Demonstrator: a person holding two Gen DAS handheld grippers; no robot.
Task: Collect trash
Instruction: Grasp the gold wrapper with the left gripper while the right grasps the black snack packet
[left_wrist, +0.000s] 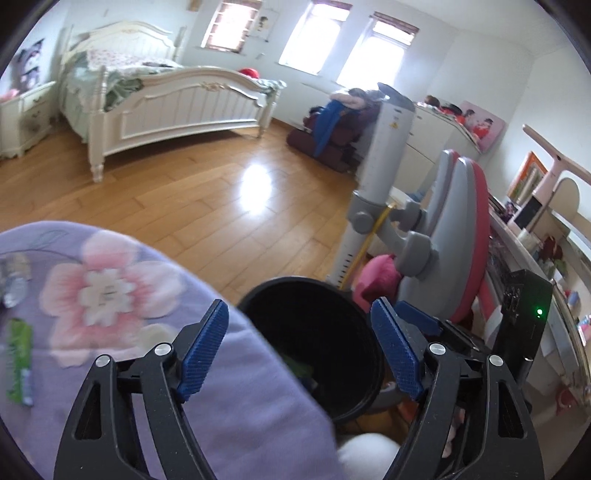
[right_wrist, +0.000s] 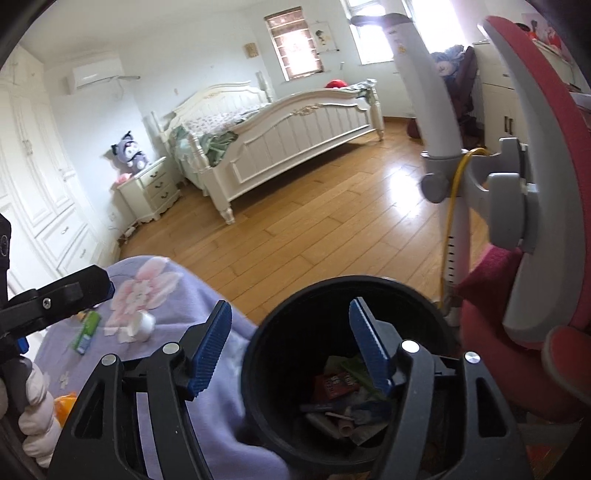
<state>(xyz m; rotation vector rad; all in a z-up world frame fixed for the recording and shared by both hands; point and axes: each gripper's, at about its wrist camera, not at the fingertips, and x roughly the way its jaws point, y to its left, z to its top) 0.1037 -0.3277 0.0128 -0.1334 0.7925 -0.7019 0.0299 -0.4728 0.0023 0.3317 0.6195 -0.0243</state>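
Over the bin (right_wrist: 347, 369) we hold both grippers, and neither carries anything. Right gripper (right_wrist: 291, 343) hangs with its fingers spread wide and bare, one blue pad above the bin mouth, the other over the purple cloth (right_wrist: 207, 295). Left gripper (left_wrist: 299, 350) is likewise spread and empty, straddling the cloth edge and the bin rim.

Trash sits in two places. Wrappers and scraps lie at the bottom of the bin. On the cloth a green wrapper (right_wrist: 86, 331) and a crumpled white wad (right_wrist: 142, 325) wait, well apart from the bin; the left view shows the green wrapper (left_wrist: 19, 360) plus a clear crinkled piece (left_wrist: 13, 280) near the cloth's far edge.

Risks as we judge them:
- Cloth is soft and draped; pads closing on a flat wrapper could pinch fabric too and drag it.
- The wad looks light and could roll off.
- Both grippers crowd together; reaching back at once could knock them.
- Bin stands tight against the cloth and chair (right_wrist: 535, 206); a bump could tip it.
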